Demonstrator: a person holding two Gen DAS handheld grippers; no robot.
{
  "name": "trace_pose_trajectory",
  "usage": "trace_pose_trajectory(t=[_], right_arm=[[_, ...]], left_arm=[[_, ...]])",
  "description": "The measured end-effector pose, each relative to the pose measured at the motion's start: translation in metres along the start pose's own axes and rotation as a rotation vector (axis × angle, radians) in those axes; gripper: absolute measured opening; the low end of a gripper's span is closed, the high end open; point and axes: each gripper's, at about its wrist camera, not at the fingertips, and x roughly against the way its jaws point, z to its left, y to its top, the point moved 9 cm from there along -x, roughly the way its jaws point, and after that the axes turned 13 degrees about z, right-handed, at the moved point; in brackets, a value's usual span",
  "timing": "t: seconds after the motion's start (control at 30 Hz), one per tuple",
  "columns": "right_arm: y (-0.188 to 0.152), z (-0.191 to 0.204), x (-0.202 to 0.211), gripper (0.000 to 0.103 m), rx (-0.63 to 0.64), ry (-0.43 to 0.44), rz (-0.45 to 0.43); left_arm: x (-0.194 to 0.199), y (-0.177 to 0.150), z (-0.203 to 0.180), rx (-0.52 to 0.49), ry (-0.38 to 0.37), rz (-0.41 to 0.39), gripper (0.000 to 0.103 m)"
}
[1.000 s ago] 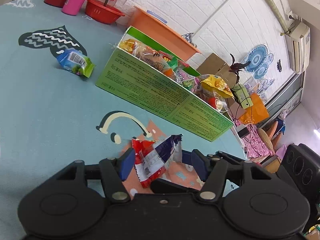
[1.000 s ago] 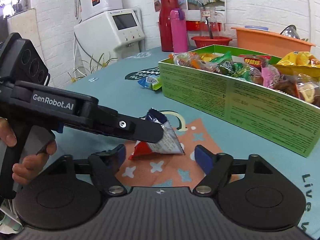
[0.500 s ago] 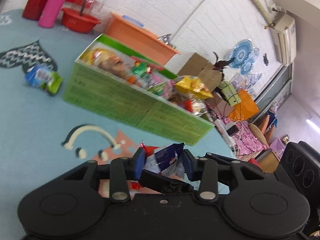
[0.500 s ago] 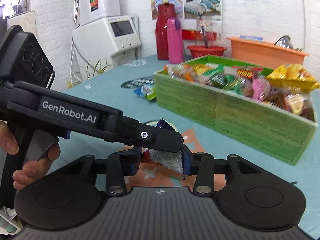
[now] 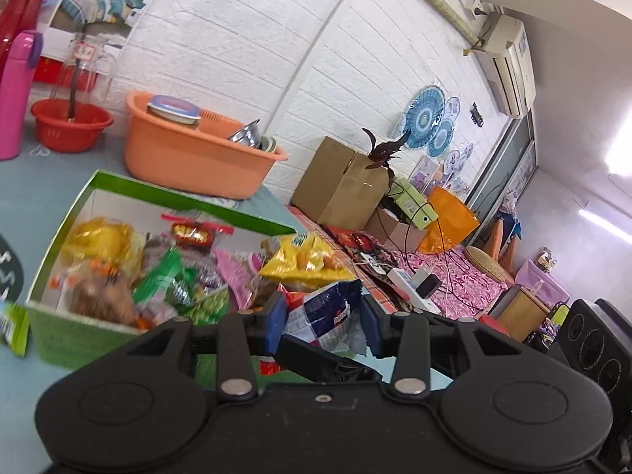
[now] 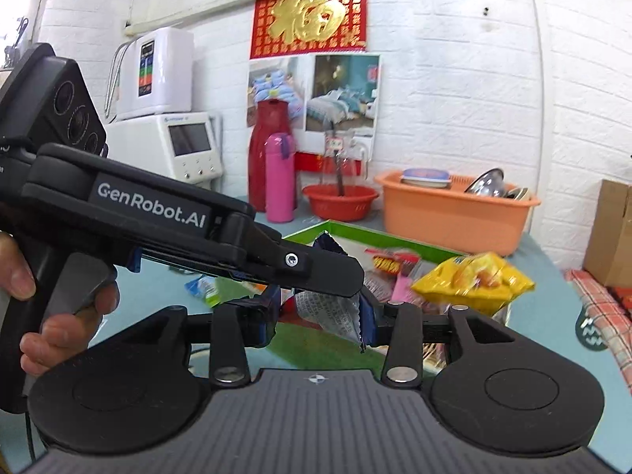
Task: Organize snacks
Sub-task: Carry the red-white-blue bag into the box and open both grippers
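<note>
Lifted off table: crinkled blue-and-red foil snack packet [image 5: 322, 312], now over green cardboard snack box [image 5: 59, 330].
Left gripper [image 5: 322, 322] and right gripper [image 6: 322, 318] both clamped on it, jaws just closed.

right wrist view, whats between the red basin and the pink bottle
Bare teal tabletop separates the pink bottle and the red basin in the right wrist view.

The left gripper [image 5: 322, 324] points slightly downward, its blue pads [image 5: 272, 322] pressed on a snack packet [image 5: 328, 314]; the right gripper [image 6: 322, 322] clamps the same packet from the other side; a hand [image 6: 59, 316] squeezes the left gripper's trigger handle.
</note>
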Motion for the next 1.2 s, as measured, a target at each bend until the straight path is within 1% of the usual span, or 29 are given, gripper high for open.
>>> trace_pose_trajectory(t=[0.1,0.27,0.3,0.33,0.37,0.4,0.43,0.47,0.53,0.6,0.67,0.77,0.87,0.9,0.93,0.97,1.03,1.1,1.2], right_arm=[[0.008,-0.012,-0.006,0.07,-0.007,-0.01,-0.015],[0.014,-0.028,-0.022,0.071,-0.022,-0.026,-0.026],[0.013,-0.031,-0.028,0.072,-0.032,-0.03,-0.032],[0.011,-0.035,-0.033,0.076,-0.047,-0.038,-0.037],[0.007,-0.039,-0.038,0.083,-0.064,-0.05,-0.027],[0.002,-0.042,-0.043,0.103,-0.076,-0.061,-0.001],[-0.002,-0.043,-0.045,0.103,-0.079,-0.072,0.011],[-0.005,-0.043,-0.044,0.103,-0.072,-0.077,0.014],[-0.009,-0.04,-0.04,0.103,-0.055,-0.07,0.013],[-0.009,-0.04,-0.034,0.103,-0.052,-0.083,0.004],[-0.004,-0.039,-0.024,0.103,-0.044,-0.103,-0.016],[0.004,-0.043,-0.006,0.103,-0.033,-0.127,-0.074],[0.012,-0.065,0.001,0.103,-0.07,-0.182,-0.104],[0.013,-0.074,-0.002,0.102,-0.095,-0.198,-0.093],[0.012,-0.084,-0.006,0.092,-0.126,-0.21,-0.074],[0.011,-0.092,-0.015,0.077,-0.155,-0.212,-0.041],[0.005,-0.108,-0.038,0.059,-0.208,-0.229,0.041],[0.0,-0.119,-0.061,0.059,-0.247,-0.226,0.092],[0.006,-0.122,-0.082,0.059,-0.237,-0.224,0.116]], left_arm=[[-0.01,0.012,0.002,-0.014,0.007,-0.005,0.047],[-0.028,0.022,0.014,-0.048,0.057,-0.004,0.047],[-0.032,0.021,0.019,-0.042,0.075,0.007,0.06],[-0.038,0.019,0.026,-0.032,0.094,0.023,0.09],[-0.042,0.016,0.032,-0.017,0.115,0.03,0.102],[-0.043,0.012,0.039,0.002,0.141,0.027,0.103],[-0.042,0.009,0.044,0.011,0.151,0.025,0.103],[-0.04,0.006,0.046,0.016,0.142,0.026,0.103],[-0.036,0.003,0.049,0.034,0.132,0.021,0.103],[-0.028,0.003,0.05,0.046,0.139,0.007,0.103],[-0.013,0.003,0.047,0.056,0.129,-0.03,0.103],[0.013,0.005,0.047,0.086,0.127,-0.106,0.103],[0.035,0.001,0.052,0.123,0.126,-0.147,0.103],[0.041,-0.002,0.054,0.134,0.125,-0.153,0.103],[0.047,-0.004,0.056,0.144,0.128,-0.158,0.103],[0.051,-0.007,0.059,0.153,0.133,-0.162,0.103],[0.057,-0.013,0.064,0.166,0.142,-0.162,0.103],[0.061,-0.018,0.07,0.182,0.154,-0.157,0.103],[0.062,-0.025,0.077,0.197,0.173,-0.145,0.103]])
